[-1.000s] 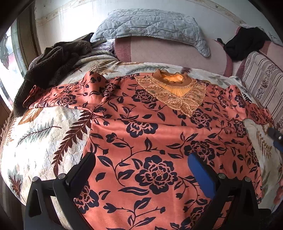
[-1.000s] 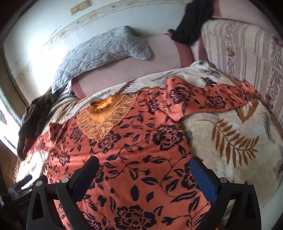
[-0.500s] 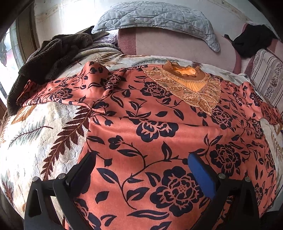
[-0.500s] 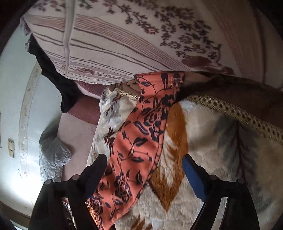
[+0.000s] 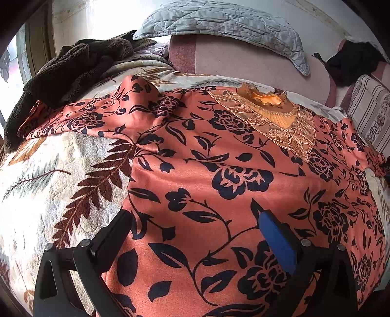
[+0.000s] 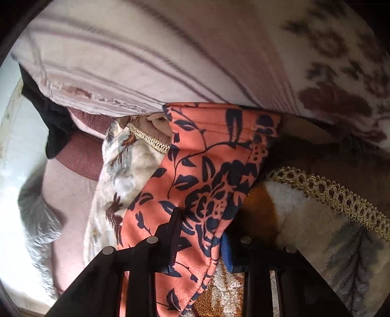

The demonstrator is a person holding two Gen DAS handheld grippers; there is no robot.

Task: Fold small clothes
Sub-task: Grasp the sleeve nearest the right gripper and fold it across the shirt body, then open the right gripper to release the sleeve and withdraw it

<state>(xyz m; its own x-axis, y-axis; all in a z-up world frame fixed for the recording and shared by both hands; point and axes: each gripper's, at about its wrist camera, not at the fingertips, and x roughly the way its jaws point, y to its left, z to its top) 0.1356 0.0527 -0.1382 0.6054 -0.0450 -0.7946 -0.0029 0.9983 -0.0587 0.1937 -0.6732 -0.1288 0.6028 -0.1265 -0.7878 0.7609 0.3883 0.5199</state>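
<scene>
An orange top with dark blue flowers (image 5: 219, 151) lies spread flat on the leaf-patterned blanket (image 5: 48, 170), its gold lace collar (image 5: 265, 97) at the far side. My left gripper (image 5: 193, 217) hovers open over the top's lower body, near its left side edge. In the right wrist view the top's sleeve (image 6: 214, 158) runs up to a striped cushion (image 6: 146, 61). My right gripper (image 6: 199, 229) is closing its jaws on this sleeve, and the cloth is bunched between the black finger and the blue pad.
A dark brown fleece (image 5: 73, 63) is heaped at the far left. A grey quilted pillow (image 5: 219, 22) rests on the pink backrest. A black cloth (image 5: 351, 61) hangs at the far right. The blanket's gold braid edge (image 6: 341, 195) lies right of the sleeve.
My right gripper swung from the top's body out to the sleeve end, rolled over and closed its jaws around the sleeve. My left gripper moved closer to the top and stayed open.
</scene>
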